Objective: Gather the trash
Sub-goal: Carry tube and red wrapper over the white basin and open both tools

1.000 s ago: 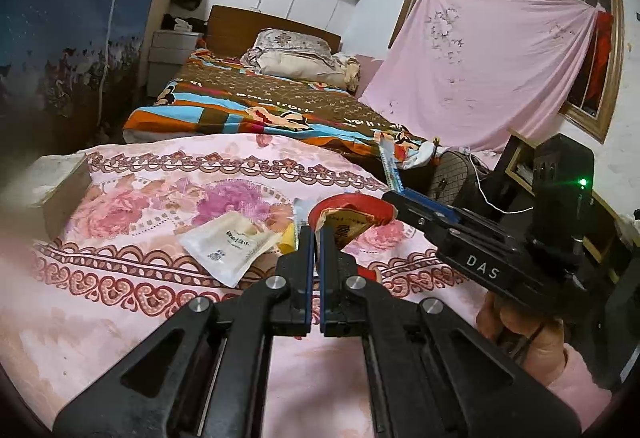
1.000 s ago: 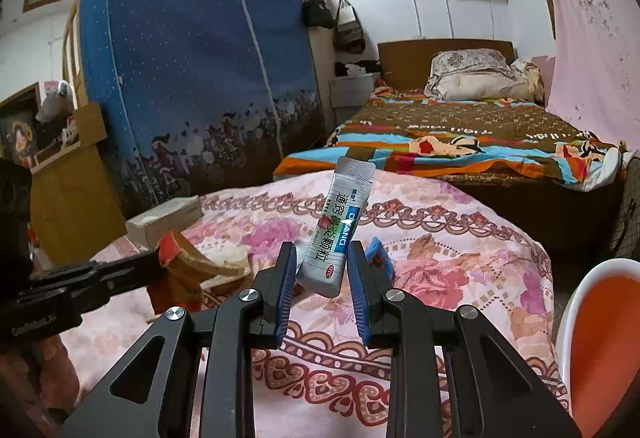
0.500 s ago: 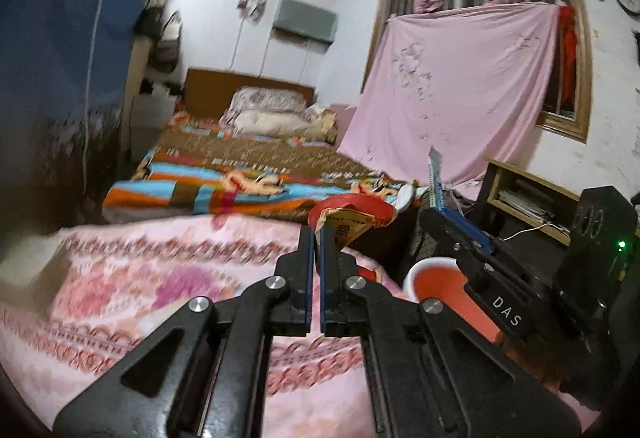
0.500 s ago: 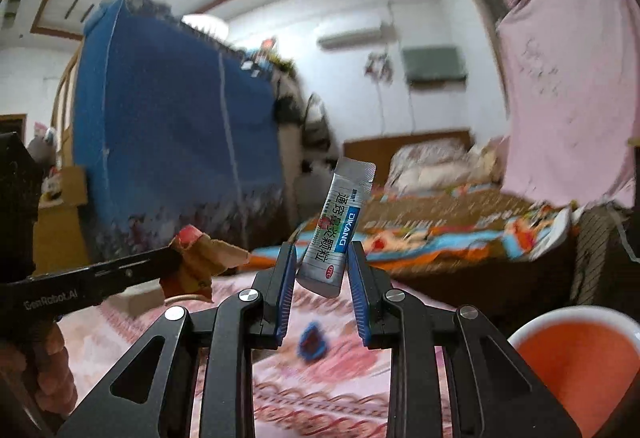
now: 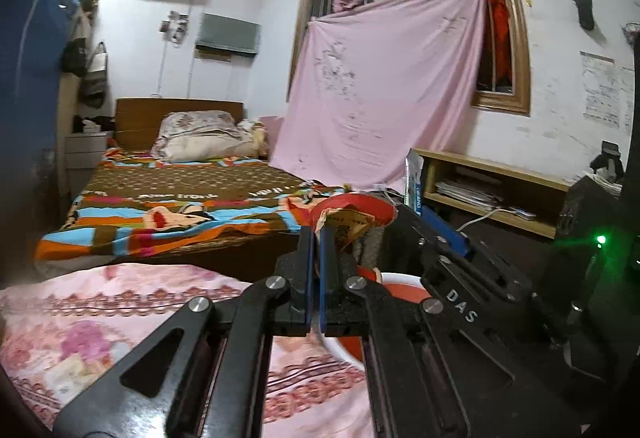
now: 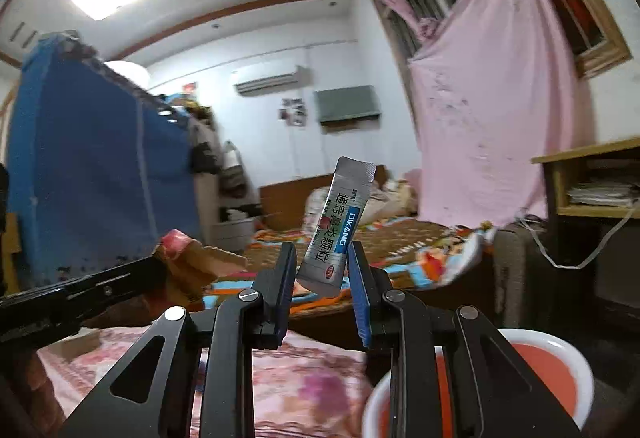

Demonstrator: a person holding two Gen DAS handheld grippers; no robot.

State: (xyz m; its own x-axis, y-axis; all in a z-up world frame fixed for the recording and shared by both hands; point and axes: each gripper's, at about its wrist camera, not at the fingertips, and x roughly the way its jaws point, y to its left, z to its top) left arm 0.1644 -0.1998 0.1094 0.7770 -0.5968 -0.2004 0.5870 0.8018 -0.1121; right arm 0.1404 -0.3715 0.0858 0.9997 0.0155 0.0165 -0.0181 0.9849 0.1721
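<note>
The left gripper (image 5: 314,238) is pressed together, pinching a red-and-brown wrapper (image 5: 352,216) that stands above its fingertips. It is raised over the far edge of the pink floral cloth (image 5: 120,314). To its right, the right gripper (image 6: 322,270) pinches the lower end of a silver sachet (image 6: 340,226), which tilts upward. Below the right gripper, beside the cloth's right edge, sits a white bin (image 6: 560,370) with an orange interior.

A silver sachet (image 6: 338,228) with blue label stands tilted, pinched low; a crumpled red-and-tan wrapper (image 5: 348,218) — perhaps cardboard — is likewise held.
</note>
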